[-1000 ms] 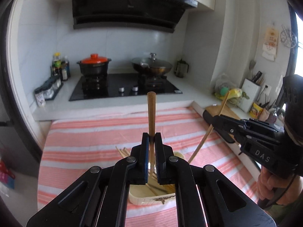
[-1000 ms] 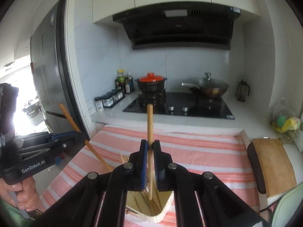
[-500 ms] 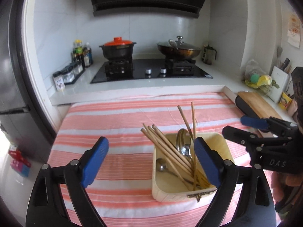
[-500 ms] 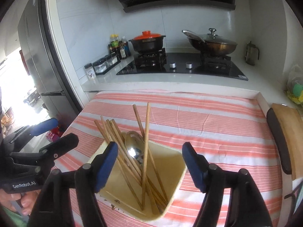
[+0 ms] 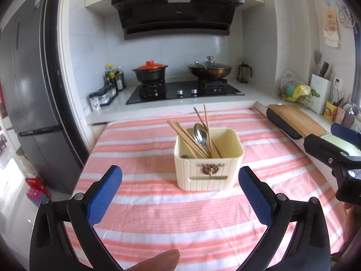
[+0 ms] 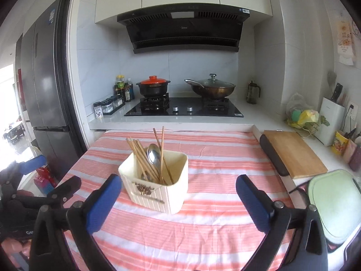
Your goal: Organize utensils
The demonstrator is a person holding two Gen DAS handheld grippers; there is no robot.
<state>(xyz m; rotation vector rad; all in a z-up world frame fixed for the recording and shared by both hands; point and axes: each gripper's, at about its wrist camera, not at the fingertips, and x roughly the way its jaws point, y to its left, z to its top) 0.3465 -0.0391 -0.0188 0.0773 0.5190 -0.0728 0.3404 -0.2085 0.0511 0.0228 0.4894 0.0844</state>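
The cream ribbed holder (image 5: 208, 168) hid the lower ends of the wooden chopsticks (image 5: 188, 139) and steel spoon (image 5: 200, 134). Left gripper (image 5: 180, 194) and right gripper (image 6: 178, 199) were spread wide, holding nothing.

Almost nothing reads clearly. In the right wrist view, far below and to the left of the range hood (image 6: 183, 30), the body of the left gripper (image 6: 53, 172) carries pale letters that begin "Ge"; the rest is cut off. The range hood has a small pale logo at the middle of its front, too small to read. Left of the range hood, a blue sticker (image 6: 52, 15) sits on the fridge (image 6: 45, 67), and to the right a poster (image 6: 345, 43) hangs on the wall; the print on both is illegible.
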